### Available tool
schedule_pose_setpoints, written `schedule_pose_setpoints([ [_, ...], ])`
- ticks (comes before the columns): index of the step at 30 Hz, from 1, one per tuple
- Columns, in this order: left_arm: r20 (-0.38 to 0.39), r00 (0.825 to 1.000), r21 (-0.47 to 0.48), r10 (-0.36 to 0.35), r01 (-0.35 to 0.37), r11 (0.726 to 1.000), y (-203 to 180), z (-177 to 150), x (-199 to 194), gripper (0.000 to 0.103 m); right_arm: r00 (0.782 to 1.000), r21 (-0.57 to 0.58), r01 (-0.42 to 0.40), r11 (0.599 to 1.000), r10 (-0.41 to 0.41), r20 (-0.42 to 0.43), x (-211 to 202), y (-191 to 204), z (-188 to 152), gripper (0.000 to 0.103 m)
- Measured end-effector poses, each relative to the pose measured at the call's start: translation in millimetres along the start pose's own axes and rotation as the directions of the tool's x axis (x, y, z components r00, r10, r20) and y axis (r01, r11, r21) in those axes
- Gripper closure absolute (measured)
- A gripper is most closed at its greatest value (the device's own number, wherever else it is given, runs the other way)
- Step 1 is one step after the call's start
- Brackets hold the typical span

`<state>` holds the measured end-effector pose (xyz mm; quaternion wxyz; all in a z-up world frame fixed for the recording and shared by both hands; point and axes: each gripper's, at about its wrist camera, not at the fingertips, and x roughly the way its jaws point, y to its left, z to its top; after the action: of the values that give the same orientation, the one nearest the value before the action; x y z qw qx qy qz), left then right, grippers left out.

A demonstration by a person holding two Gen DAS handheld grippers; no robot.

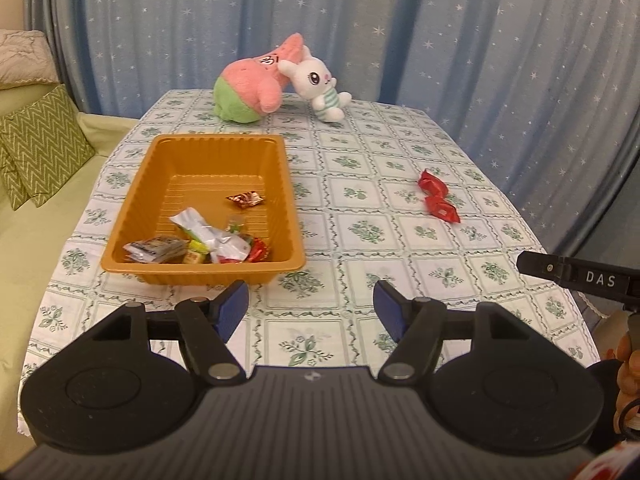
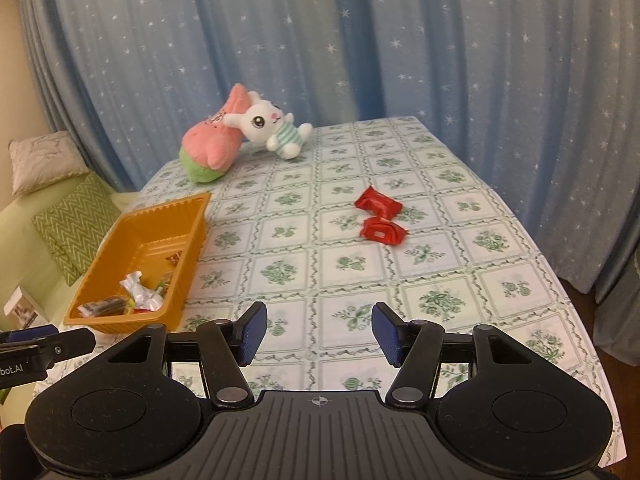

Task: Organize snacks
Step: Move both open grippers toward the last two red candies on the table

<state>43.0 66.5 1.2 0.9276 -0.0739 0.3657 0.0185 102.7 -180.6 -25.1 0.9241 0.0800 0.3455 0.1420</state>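
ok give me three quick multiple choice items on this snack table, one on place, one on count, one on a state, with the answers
1. Where do the red snack packets outside the tray lie?
A. on the tablecloth right of the orange tray
B. on the sofa
C. under the bunny

2. How many plush toys stand at the far edge?
A. one
B. two
C. four

3. How are the right gripper's jaws?
A. shut on a packet
B. open, holding nothing
C. shut, empty

Answers: 1 A, they lie on the tablecloth right of the orange tray. 2 B, a pink plush and a white bunny. 3 B, the right gripper shows a wide gap, nothing between.
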Motion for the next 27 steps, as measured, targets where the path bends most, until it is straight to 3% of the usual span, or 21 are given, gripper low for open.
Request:
schedule_pose_setpoints([
  [27, -0.05, 0.993, 0.091, -0.105, 0.109, 0.99, -66.1, 28.2, 64.1, 0.035, 0.995, 0.063, 0.096, 0.993, -0.096, -0.005, 29.2, -64.5, 16.6, 0.045],
])
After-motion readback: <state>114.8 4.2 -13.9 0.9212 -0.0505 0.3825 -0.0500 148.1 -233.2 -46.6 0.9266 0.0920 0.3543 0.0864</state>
